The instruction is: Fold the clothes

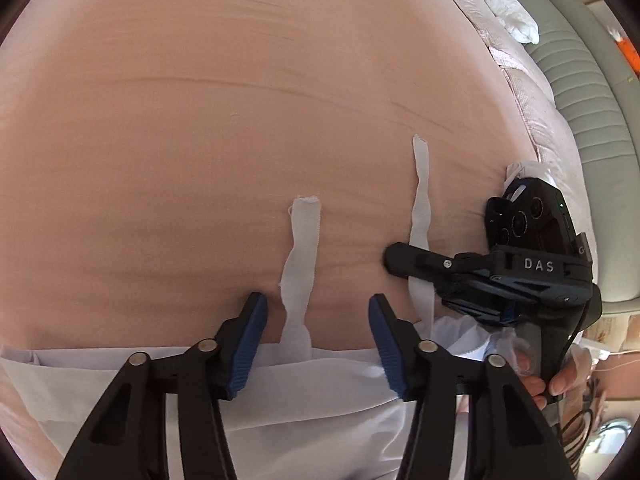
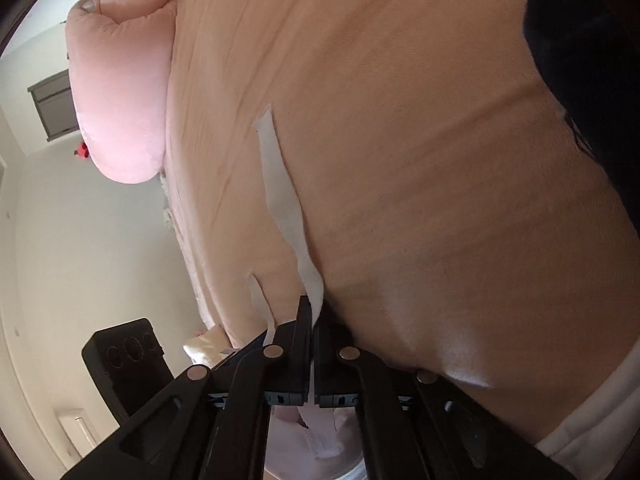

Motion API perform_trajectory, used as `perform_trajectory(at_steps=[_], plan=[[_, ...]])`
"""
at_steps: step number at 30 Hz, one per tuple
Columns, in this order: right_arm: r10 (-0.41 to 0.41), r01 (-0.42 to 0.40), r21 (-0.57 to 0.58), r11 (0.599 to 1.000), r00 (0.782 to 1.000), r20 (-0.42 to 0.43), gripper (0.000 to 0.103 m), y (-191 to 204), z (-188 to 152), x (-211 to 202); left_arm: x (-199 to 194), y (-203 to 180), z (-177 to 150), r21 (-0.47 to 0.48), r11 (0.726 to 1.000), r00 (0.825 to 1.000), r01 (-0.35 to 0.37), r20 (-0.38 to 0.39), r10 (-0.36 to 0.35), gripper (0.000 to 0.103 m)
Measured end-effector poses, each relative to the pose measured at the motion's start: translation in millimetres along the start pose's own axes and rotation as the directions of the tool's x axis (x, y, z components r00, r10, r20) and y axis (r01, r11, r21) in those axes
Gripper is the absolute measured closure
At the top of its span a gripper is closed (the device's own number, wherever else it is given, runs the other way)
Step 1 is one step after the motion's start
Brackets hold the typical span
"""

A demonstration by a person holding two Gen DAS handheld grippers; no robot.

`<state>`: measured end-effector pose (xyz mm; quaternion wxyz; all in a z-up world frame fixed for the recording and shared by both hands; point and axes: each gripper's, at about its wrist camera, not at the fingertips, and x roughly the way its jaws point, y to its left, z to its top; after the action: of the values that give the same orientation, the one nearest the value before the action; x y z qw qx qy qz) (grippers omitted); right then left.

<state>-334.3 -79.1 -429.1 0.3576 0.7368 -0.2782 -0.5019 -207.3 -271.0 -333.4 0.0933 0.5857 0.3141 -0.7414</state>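
Observation:
A white garment [image 1: 320,392] lies at the near edge of a peach bed sheet [image 1: 240,100], with two white straps stretched out over the sheet. My left gripper [image 1: 316,304] is open, its blue pads [image 1: 250,344] standing either side of the shorter strap [image 1: 302,252] without touching it. My right gripper [image 1: 396,258] comes in from the right and is shut on the longer strap [image 1: 420,200]. In the right wrist view the jaws of the right gripper [image 2: 312,312] pinch that long strap [image 2: 280,192]; the other strap [image 2: 258,296] lies just to its left.
A hand [image 1: 560,380] holds the right gripper's handle. A rolled pink pillow [image 2: 120,92] sits at the bed's far end. A grey-green ribbed cushion [image 1: 580,92] with a crumpled white item [image 1: 516,16] lies beyond the bed's right edge. A dark object [image 2: 580,60] rests on the sheet.

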Motion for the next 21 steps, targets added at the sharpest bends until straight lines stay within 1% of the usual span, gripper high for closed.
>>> perform_trajectory(at_steps=[1, 2, 3, 4, 5, 7, 9, 11, 13, 14, 16, 17, 21], plan=[[0.006, -0.006, -0.001, 1.000, 1.000, 0.003, 0.103, 0, -1, 0, 0, -1, -1, 0.020, 0.999, 1.000, -0.029, 0.006, 0.029, 0.079], [0.012, -0.012, -0.001, 1.000, 1.000, 0.006, 0.103, 0, -2, 0, 0, -3, -2, 0.040, 0.997, 0.998, -0.059, 0.012, 0.058, 0.086], [0.001, -0.001, -0.006, 1.000, 1.000, 0.009, 0.103, 2, -2, 0, 0, -3, -2, 0.050, 0.996, 0.997, -0.076, 0.015, 0.075, 0.088], [-0.016, 0.016, -0.012, 1.000, 1.000, 0.013, 0.103, 6, -3, 0, 0, -3, -1, 0.049, 0.996, 0.997, -0.077, 0.014, 0.077, 0.089], [-0.033, 0.034, -0.018, 0.999, 0.999, 0.017, 0.103, 10, -4, 1, 0, -2, 0, 0.047, 0.996, 0.997, -0.079, 0.012, 0.078, 0.093], [-0.057, 0.059, -0.040, 0.997, 0.998, 0.035, 0.103, 18, -8, 0, 0, -1, 3, 0.040, 0.996, 0.997, -0.077, 0.009, 0.077, 0.095], [-0.113, 0.120, -0.112, 0.986, 0.991, 0.071, 0.103, 34, -13, -2, 1, 0, 6, 0.024, 0.997, 0.998, -0.069, 0.005, 0.069, 0.096], [-0.166, 0.184, -0.187, 0.965, 0.980, 0.111, 0.103, 53, -20, -5, 0, 2, 9, 0.007, 0.999, 0.999, -0.052, 0.010, 0.052, 0.097], [-0.183, 0.209, -0.246, 0.946, 0.975, 0.122, 0.098, 72, -27, -7, -2, 4, 12, -0.011, 0.999, 0.999, -0.031, 0.020, 0.031, 0.097], [-0.176, 0.203, -0.272, 0.941, 0.977, 0.121, 0.098, 79, -31, -10, -2, 5, 14, -0.026, 1.000, 1.000, -0.011, 0.023, 0.012, 0.097], [-0.157, 0.187, -0.322, 0.928, 0.981, 0.117, 0.098, 90, -41, -16, -4, 12, 17, -0.084, 0.994, 0.998, 0.063, 0.030, -0.060, 0.097], [-0.147, 0.177, -0.333, 0.926, 0.982, 0.115, 0.098, 93, -44, -18, -5, 16, 18, -0.118, 0.988, 0.994, 0.103, 0.037, -0.099, 0.097], [-0.102, 0.133, -0.354, 0.926, 0.989, 0.105, 0.098, 99, -53, -26, -8, 25, 20, -0.200, 0.950, 0.971, 0.238, 0.063, -0.230, 0.097]])
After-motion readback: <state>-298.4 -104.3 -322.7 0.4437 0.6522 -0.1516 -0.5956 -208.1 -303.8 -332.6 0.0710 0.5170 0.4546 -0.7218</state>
